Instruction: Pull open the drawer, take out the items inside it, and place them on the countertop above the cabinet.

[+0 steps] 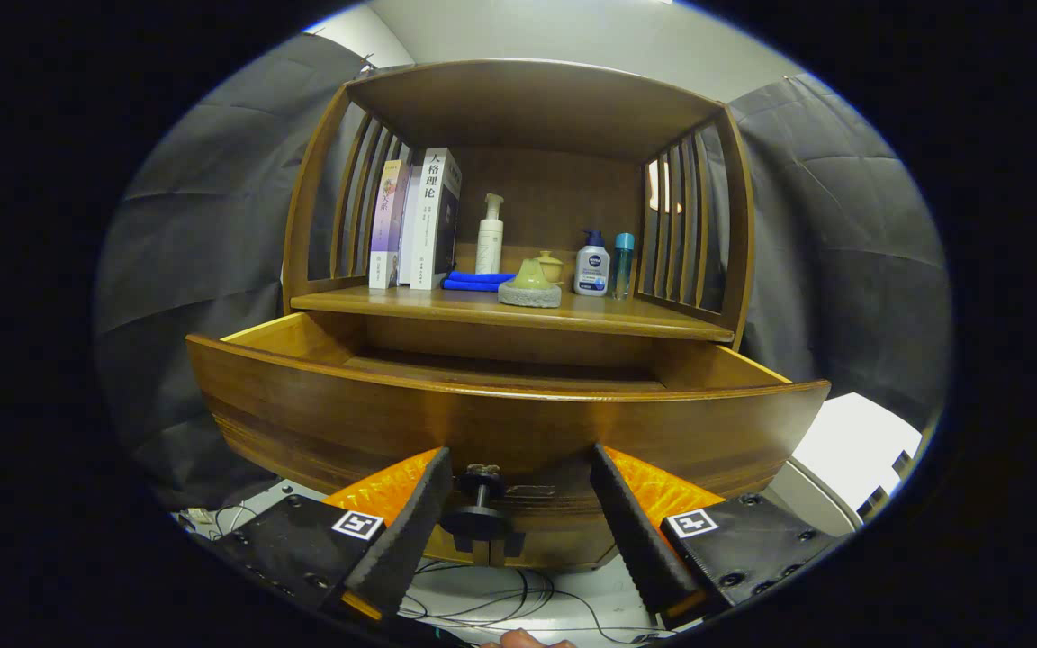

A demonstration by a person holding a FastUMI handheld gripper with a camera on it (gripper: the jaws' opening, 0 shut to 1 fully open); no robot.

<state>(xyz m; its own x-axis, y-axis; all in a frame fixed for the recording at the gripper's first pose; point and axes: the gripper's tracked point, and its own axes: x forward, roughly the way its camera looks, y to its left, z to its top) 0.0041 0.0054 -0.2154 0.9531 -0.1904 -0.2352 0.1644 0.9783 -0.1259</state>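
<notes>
My claw [509, 522] hangs released, the drawer knob [479, 515] between its fingers, nearer the left one. The drawer [500, 423] stands pulled out under the surface [518, 315] (contents hidden). Next, I should rise over the front before reaching in.

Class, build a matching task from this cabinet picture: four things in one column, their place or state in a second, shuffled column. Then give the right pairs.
1 drawer
2 books
3 blue cloth
4 drawer knob

a upright at the shelf's slatted side
b between the open gripper fingers, nearer one
c pulled out
d folded flat beside the books

Pairs: 1-c, 2-a, 3-d, 4-b
</notes>
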